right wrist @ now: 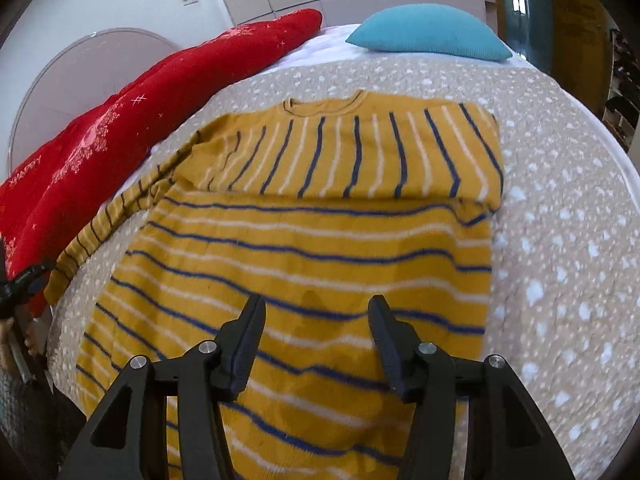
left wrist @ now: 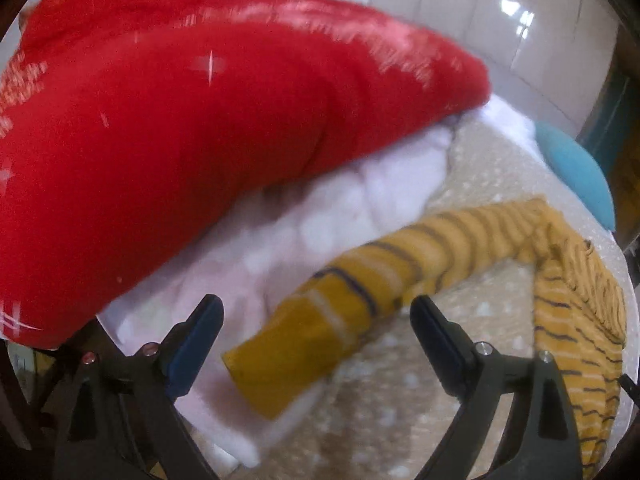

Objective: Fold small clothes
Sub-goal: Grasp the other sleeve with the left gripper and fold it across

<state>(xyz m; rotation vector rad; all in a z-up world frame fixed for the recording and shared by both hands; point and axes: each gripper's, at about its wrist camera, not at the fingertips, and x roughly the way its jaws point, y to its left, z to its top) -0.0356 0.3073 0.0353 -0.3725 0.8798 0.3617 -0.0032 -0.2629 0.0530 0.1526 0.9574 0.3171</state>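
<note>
A mustard-yellow jumper (right wrist: 320, 248) with blue and white stripes lies flat on the bed, neck hole at the far end. Its right sleeve is folded across the chest; its left sleeve (right wrist: 104, 220) stretches out to the left. My right gripper (right wrist: 316, 304) hovers over the jumper's lower body, open, nothing between its fingers. In the left wrist view the outstretched sleeve (left wrist: 360, 300) runs diagonally, its cuff (left wrist: 272, 364) lying between the wide-open fingers of my left gripper (left wrist: 316, 312), whose pads do not touch it. The left gripper's tip (right wrist: 24, 280) shows at the right wrist view's left edge.
A red quilt (left wrist: 180, 132) with white snowflake print is bunched along the bed's left side, over white bedding (left wrist: 320, 216). A teal pillow (right wrist: 428, 32) lies at the head. The beige dotted bedspread (right wrist: 560, 220) surrounds the jumper. A person's hand (right wrist: 16, 332) is at the left edge.
</note>
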